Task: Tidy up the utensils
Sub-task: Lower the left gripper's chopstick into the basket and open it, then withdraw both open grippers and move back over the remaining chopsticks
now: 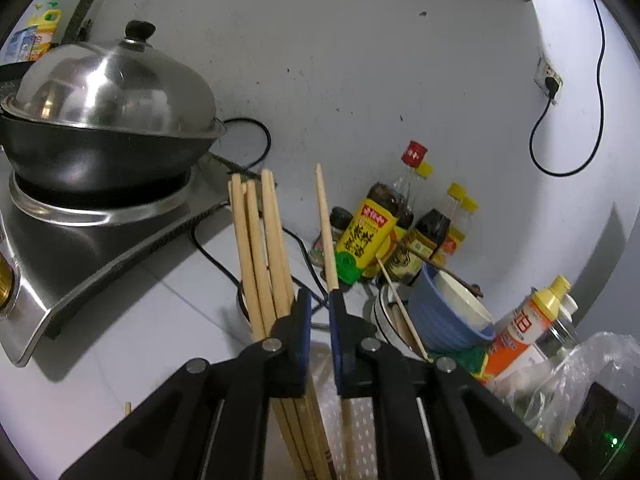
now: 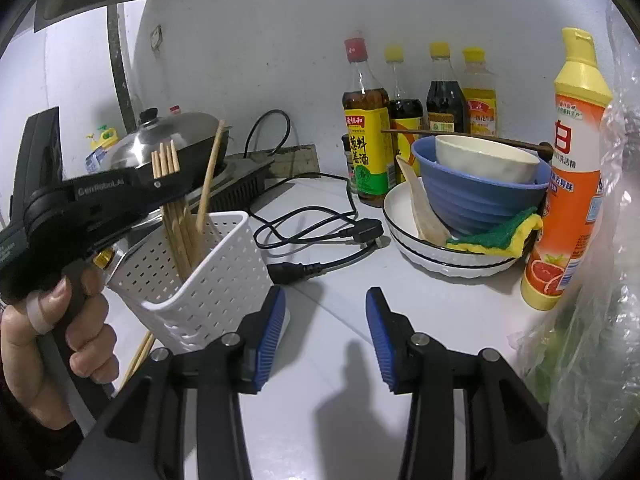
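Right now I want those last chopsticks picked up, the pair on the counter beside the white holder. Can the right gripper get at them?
Probably not directly. The chopsticks lie behind the white holder and under the left hand; the right gripper is open but must go around.

you're standing at a home kitchen counter [image 2: 328, 360], plain white and backed by a scuffed white wall. at about ten o'clock in your right wrist view sits a dark wok [image 1: 100, 152] under a steel domed lid [image 1: 116, 84], resting on a gas stove [image 1: 104, 232]. near one o'clock a row of sauce bottles [image 2: 420, 112] stands against the wall, and in front of them a blue bowl [image 2: 476, 200] with a white bowl [image 2: 484, 158] inside is stacked in a white dish [image 2: 440, 260], a green and yellow sponge [image 2: 496, 236] tucked alongside. at three o'clock stands an orange dish soap bottle [image 2: 568, 184]. a black power cord [image 2: 312, 232] lies loose mid-counter.
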Available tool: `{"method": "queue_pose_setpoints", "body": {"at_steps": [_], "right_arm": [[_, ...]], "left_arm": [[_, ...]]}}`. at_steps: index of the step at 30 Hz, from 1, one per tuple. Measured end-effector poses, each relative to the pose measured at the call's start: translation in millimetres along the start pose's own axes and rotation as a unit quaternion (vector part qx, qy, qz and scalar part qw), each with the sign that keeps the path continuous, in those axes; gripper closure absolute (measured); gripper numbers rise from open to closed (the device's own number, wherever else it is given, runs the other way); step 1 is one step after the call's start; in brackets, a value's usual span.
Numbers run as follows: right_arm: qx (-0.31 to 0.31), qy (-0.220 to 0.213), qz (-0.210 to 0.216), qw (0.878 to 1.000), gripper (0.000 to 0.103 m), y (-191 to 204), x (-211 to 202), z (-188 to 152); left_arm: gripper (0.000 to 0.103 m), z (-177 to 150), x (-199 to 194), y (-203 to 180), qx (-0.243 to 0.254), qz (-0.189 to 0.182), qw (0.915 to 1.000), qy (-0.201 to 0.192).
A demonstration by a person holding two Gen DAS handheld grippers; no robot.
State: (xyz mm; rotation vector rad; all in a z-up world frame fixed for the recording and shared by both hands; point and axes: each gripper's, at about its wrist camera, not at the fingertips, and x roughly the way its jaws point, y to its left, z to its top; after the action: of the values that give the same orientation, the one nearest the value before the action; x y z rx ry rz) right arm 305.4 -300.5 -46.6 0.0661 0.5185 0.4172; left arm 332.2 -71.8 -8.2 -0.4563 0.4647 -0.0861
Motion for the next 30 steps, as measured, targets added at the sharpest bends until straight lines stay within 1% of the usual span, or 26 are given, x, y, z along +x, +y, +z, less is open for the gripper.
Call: {"method": "queue_pose_setpoints", "body": {"at_steps": [4,6,9,15,18,21,24,27,30], "right_arm": [[-0.002,0.000,-0.001,1.000,0.063,1.9,-0.3,-0.1],[-0.002,0.000,-0.002,1.000,0.063,1.8,-0.4,-0.2],[-0.001,-0.001,-0.002,1.000,0.063,1.9,-0.9,-0.1],[0.000,0.000,0.001,1.000,0.063,2.4,-2.0,-0.3],[0.000,0.003,0.002,1.000,0.063,3.8,-1.5,-0.6],[-0.004,0.011,-0.008,1.000,0.063,7.1,1.2,-1.3],[-0.003,0.021,-0.015,1.000,0.063,11.3,1.0,-2.1],[-0.004,0.021,-0.018,1.000,0.063,14.3,-2.5,-1.6],[-0.007,0.020,-0.024,0.999,0.063,20.2,-9.4,-2.8]], "left_arm": [[0.088,-2.7,-8.0,-1.6,0.011,-0.009,0.9998,0.014],[0.074,-2.2,-14.6,-3.8,0.017,-0.010,0.9997,0.016],[0.064,0.0,-29.4,-5.8,0.020,-0.017,0.9996,0.009],[0.060,-0.2,-57.5,-6.1,0.044,-0.027,0.9986,0.012],[0.058,-2.4,-71.8,0.2,0.051,-0.021,0.9984,0.016],[0.054,-6.1,-85.4,10.7,0.052,-0.012,0.9983,0.023],[0.053,-10.1,-94.3,21.4,0.053,-0.003,0.9980,0.035],[0.052,-14.5,-100.1,32.5,0.048,0.005,0.9976,0.050],[0.052,-18.9,-107.0,43.1,0.041,0.010,0.9975,0.056]]}}
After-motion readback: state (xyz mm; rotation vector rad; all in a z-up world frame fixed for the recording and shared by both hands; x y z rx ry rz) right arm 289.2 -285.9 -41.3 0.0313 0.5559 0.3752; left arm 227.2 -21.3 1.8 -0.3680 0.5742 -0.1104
